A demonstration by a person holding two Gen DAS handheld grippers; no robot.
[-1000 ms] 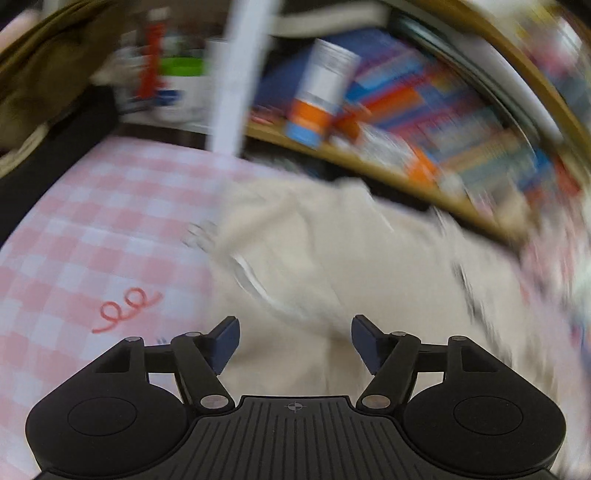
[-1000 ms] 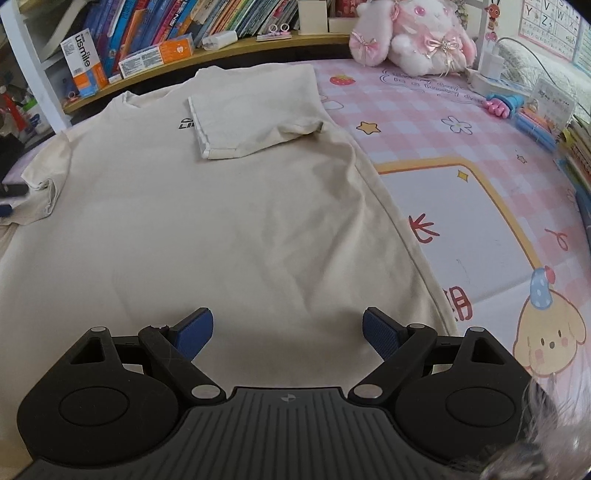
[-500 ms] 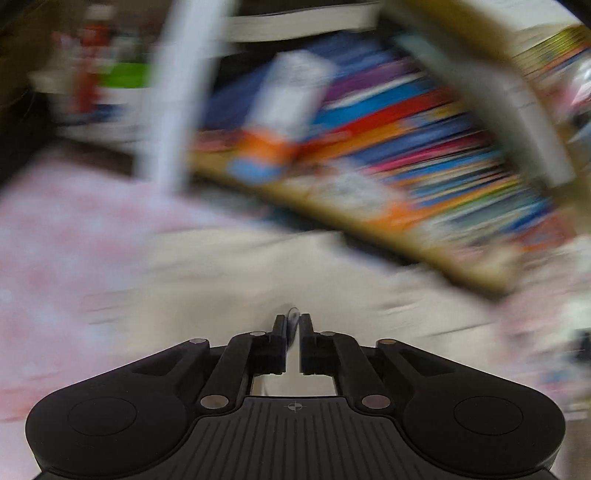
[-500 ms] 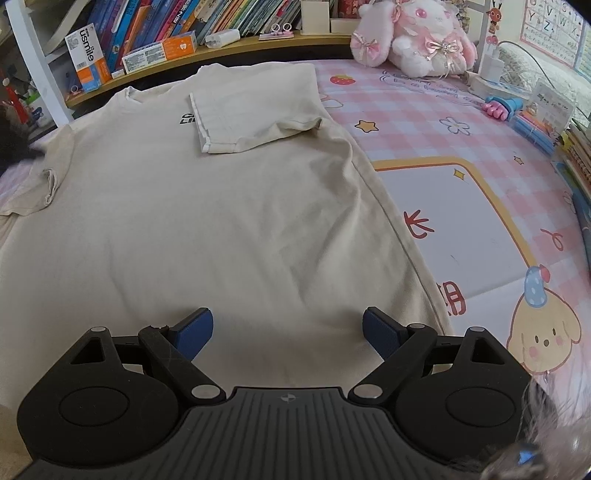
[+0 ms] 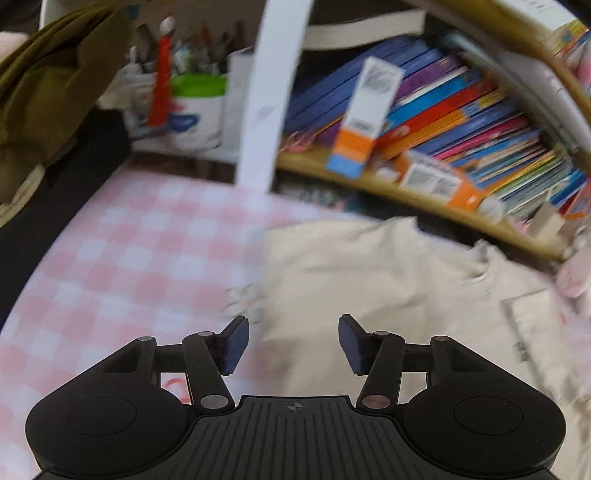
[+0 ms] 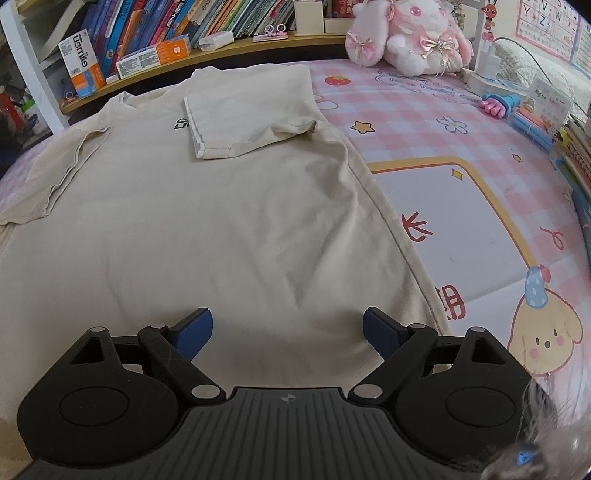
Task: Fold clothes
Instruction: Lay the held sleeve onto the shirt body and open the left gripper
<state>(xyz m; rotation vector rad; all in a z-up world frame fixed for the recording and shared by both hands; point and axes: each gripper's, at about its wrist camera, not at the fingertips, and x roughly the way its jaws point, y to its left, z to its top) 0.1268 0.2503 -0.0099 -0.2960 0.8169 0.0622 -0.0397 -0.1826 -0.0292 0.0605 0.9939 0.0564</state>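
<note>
Since it is thin cotton lying limp, handling: the T-shirt [image 6: 207, 229] looks to me light, soft and floppy; I judge it will sag and crease wherever I lift it, and slide easily over the mat.
Where it lies: spread chest-up on the pink checked surface [image 6: 424, 122], collar toward the bookshelf [image 6: 221, 48].
Sleeves: two; the right sleeve [image 6: 251, 118] is folded in over the chest, covering part of the black print, and the left sleeve [image 6: 62, 173] also lies turned in over the body.
Where to grip: I would pinch a doubled edge, the hem near me or the shoulder seam, rather than flat mid-cloth, which would only bunch.
My right tongs [image 6: 287, 328]: spread wide, empty, hovering over the lower body of the shirt.
My left tongs [image 5: 293, 341]: spread, empty, over the shirt's left edge; that view is blurred.
Count: one shirt, two tongs, one plush rabbit [image 6: 406, 33].
</note>
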